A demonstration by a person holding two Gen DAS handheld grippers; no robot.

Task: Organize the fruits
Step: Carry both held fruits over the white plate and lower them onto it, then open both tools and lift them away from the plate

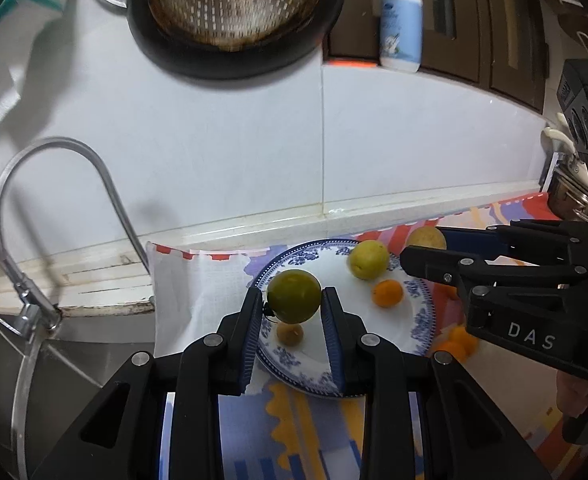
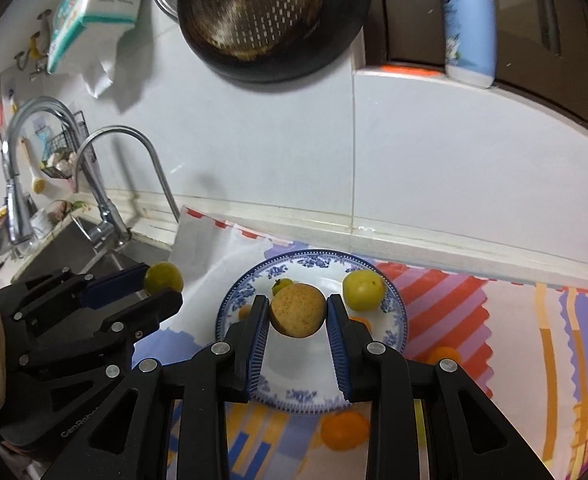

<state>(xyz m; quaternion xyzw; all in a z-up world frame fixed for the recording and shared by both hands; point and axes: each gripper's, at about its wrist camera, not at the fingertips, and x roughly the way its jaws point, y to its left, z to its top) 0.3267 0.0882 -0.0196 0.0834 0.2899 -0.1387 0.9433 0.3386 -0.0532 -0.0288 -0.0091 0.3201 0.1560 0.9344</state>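
Note:
My left gripper [image 1: 292,297] is shut on a round green fruit [image 1: 294,295], held just above the near left part of a blue-and-white plate [image 1: 333,344]. On the plate lie a yellow-green fruit [image 1: 367,260], a small orange [image 1: 387,293] and a small brownish fruit [image 1: 290,334]. My right gripper [image 2: 297,309] is shut on a rough tan fruit [image 2: 297,311] over the plate [image 2: 294,376]. In the right wrist view the left gripper [image 2: 162,284] shows at the left with its green fruit [image 2: 164,278]. Two oranges [image 2: 343,430] [image 2: 443,354] lie on the cloth beside the plate.
A patterned cloth [image 1: 305,420] covers the counter under the plate. A sink [image 1: 74,356] with a curved faucet [image 1: 106,184] lies to the left. A dark pan with a perforated strainer [image 1: 234,12] hangs on the tiled wall; a soap bottle [image 1: 399,20] stands on a ledge.

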